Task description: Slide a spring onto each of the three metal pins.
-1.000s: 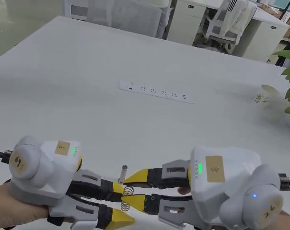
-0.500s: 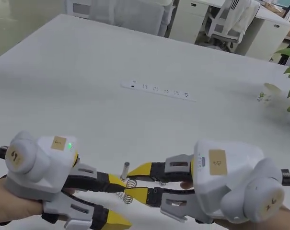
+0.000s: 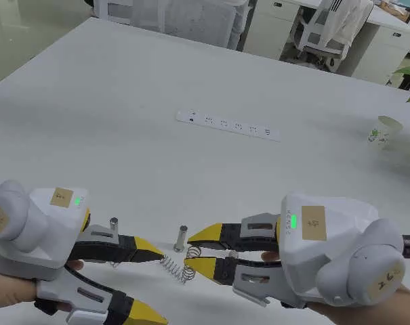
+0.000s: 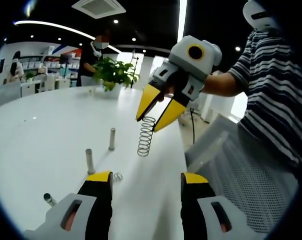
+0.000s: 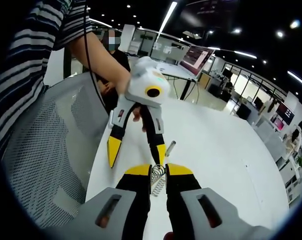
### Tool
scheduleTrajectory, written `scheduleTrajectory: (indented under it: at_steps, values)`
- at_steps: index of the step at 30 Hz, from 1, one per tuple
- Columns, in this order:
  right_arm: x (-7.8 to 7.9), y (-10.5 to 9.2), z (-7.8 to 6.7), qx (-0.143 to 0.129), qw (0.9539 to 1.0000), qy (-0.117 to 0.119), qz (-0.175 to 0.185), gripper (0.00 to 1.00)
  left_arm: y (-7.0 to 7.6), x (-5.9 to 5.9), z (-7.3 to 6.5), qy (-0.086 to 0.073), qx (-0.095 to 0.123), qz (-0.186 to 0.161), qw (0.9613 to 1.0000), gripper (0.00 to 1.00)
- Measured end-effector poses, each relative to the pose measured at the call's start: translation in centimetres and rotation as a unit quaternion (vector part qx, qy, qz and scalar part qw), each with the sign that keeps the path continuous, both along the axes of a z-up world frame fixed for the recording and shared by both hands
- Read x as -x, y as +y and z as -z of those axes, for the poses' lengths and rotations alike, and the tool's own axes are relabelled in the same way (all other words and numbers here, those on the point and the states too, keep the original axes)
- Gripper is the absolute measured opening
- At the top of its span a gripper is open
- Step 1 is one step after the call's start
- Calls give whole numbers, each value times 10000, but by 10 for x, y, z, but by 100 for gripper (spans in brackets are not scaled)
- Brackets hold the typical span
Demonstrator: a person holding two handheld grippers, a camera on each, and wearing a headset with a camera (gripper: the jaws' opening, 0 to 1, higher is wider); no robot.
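A broad white tabletop (image 3: 123, 101) stretches away from the person, who holds both grippers at its near edge with the fingers pointing at each other. The left gripper (image 3: 158, 284), a white and grey body with black, yellow-tipped fingers, sits at the near left. Its fingers are spread wide apart and hold nothing. The matching right gripper (image 3: 189, 252) sits at the near right, its two fingers drawn close together and pinching one end of a thin silver coil spring (image 4: 146, 136). In the left gripper view the rest of this spring hangs free below the fingertips.

A long white power strip (image 3: 228, 126) lies flat in the middle of the tabletop, well apart from the grippers. A small white paper cup with green print (image 3: 387, 128) stands at the far right.

A second silver coil spring (image 3: 177, 266) lies on the tabletop between the two grippers, one end just beside the left gripper's far fingertip. A short grey metal pin (image 3: 182, 237) stands upright just beside the right gripper's far fingertip, bare of any spring. Another upright grey pin (image 3: 114, 225) stands to its left, near the left gripper's far finger, also bare.
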State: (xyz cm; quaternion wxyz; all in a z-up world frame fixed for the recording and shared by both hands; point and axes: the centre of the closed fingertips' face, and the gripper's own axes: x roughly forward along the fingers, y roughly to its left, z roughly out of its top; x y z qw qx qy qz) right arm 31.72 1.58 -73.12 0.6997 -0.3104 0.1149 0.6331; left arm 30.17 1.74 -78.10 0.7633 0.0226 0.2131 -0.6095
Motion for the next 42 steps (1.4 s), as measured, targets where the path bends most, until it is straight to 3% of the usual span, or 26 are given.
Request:
scheduleTrajectory:
  at_steps: [6,22,32,40,42]
  values:
    - [-2,0,1,-8,10000,8,52,8,10,1,0,-50,-71,-89,9999,57]
    - [-12,-7,2,15,9998,-67,198,8,40,-3,-9,-139,17,-495,9987,71]
    - [-17,-11,2,32,9996,-76,279,8,65,-11,-13,-181,93,-928,9955,74]
    - [-20,-13,1,57,9994,-118,310,8,80,-19,-12,-214,96,-1230,9921,84]
    - [-21,-14,2,70,9994,-126,328,8,83,-23,-11,-247,102,-1352,9905,90]
